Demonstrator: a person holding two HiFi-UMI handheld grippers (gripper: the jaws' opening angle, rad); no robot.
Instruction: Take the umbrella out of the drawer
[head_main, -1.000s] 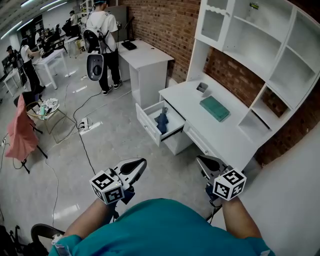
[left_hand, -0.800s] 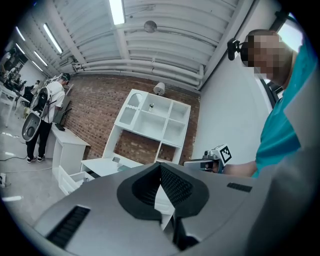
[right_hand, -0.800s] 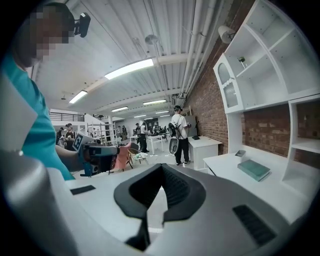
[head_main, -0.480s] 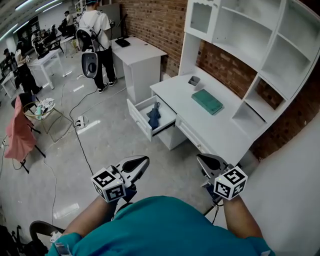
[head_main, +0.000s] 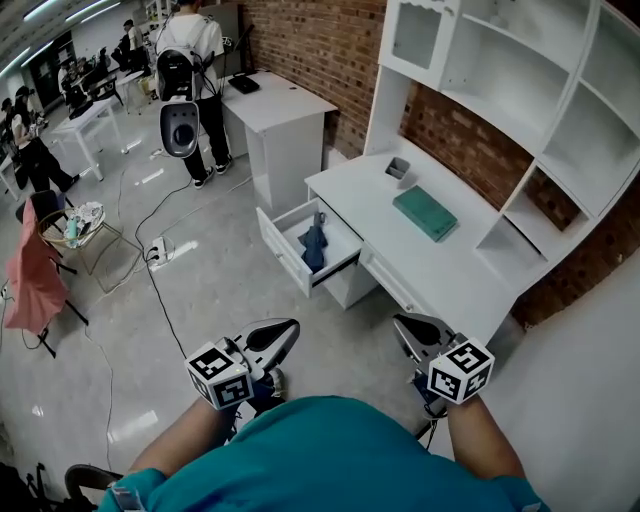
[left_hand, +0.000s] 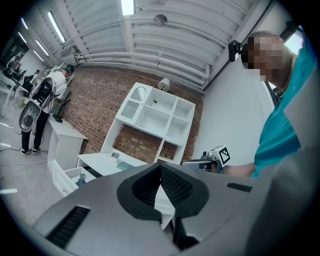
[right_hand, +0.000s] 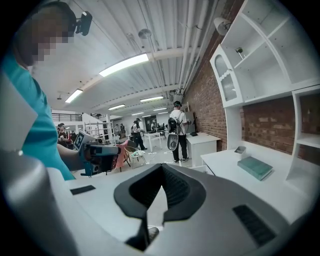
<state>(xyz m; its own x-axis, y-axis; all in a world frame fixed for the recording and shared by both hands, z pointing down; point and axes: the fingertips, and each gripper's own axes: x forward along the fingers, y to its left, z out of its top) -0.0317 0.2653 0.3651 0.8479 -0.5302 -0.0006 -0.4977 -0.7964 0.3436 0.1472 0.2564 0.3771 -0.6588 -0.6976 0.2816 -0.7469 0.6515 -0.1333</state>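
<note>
A dark blue folded umbrella (head_main: 316, 246) lies in the open white drawer (head_main: 290, 262) of the desk (head_main: 455, 262). Both grippers hang in front of the person's body, well short of the drawer and over the floor. My left gripper (head_main: 286, 329) has its jaws together with nothing between them. My right gripper (head_main: 403, 323) also has its pads meeting at the tips and holds nothing. In the left gripper view, the left gripper (left_hand: 160, 165) points towards the desk, with the drawer (left_hand: 61, 178) and umbrella (left_hand: 81, 179) small at the far left. The right gripper (right_hand: 162, 166) points past the desk's edge.
A green book (head_main: 425, 213) and a small grey box (head_main: 398, 168) lie on the desk under a white shelf unit (head_main: 520, 90). A second white desk (head_main: 282, 112) stands beyond. A person with a backpack (head_main: 190, 60), floor cables with a power strip (head_main: 160, 250) and a pink-draped chair (head_main: 35, 282) are to the left.
The view has drifted a little as the person moves; the desk and drawer sit slightly differently in it. Both grippers keep their pose before the body, jaws unchanged.
</note>
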